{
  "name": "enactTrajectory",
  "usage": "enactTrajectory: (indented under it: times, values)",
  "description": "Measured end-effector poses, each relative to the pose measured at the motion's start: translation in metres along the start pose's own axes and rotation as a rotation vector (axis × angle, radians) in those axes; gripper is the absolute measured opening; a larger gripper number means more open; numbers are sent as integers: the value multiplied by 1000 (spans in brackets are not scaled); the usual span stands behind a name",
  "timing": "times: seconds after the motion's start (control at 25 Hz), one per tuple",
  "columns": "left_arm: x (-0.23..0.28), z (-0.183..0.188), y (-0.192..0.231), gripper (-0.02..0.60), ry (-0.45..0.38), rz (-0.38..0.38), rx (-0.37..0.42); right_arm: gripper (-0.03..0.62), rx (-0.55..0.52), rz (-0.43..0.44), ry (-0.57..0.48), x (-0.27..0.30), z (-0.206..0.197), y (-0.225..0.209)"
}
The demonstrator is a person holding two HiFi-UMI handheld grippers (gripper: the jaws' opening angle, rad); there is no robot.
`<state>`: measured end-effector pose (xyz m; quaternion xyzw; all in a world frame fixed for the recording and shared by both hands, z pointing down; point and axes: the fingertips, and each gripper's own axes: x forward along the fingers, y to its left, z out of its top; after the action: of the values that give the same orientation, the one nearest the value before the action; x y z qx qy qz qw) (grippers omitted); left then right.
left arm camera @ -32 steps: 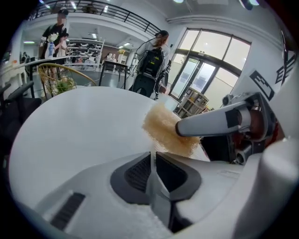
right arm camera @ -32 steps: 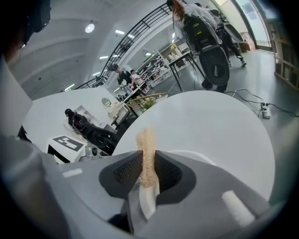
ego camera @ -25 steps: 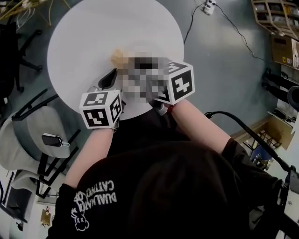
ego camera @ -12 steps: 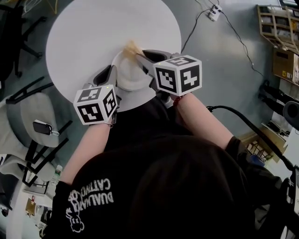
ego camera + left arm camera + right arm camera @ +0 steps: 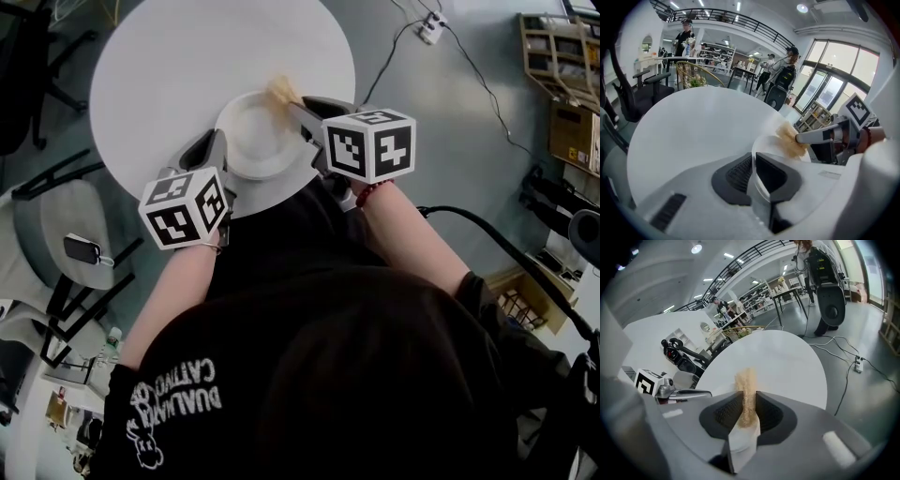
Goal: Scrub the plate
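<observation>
The left gripper [image 5: 753, 169] has its ribbed black pads pinched onto the thin rim of a smooth, round white plate [image 5: 253, 141]. The plate sits face up at the near edge of the round matte white table [image 5: 187, 56]. The right gripper [image 5: 748, 404] is clamped on a tan, coarse-fibred scrubber [image 5: 280, 91]. The scrubber's long axis runs along the jaws, and its frayed tip points away from the person, at the plate's far rim.

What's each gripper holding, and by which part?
Left gripper clamps the plate by its rim. Right gripper pinches the tan scrubber by its lower part, tip sticking out.
</observation>
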<state>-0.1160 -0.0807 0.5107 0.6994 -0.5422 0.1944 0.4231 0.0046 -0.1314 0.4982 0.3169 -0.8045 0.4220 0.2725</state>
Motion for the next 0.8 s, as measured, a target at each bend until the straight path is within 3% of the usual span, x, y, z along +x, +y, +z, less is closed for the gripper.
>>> enactTrajectory:
  times: [0.2, 0.32, 0.52, 0.68, 0.8]
  values:
    - [-2, 5, -3, 25, -3, 5, 2, 91, 49, -4, -18, -8, 1, -10]
    - [-3, 8, -3, 25, -7, 9, -4, 89, 69, 76, -44, -6, 9, 9]
    - [-2, 13, -9, 25, -6, 2, 1, 87, -81, 226, 7, 6, 7, 64]
    - [-2, 16, -10, 21, -3, 3, -16, 87, -194, 220, 67, 16, -6, 81]
    - [-8, 11, -6, 21, 2, -2, -28, 87, -218, 201, 86, 20, -12, 82]
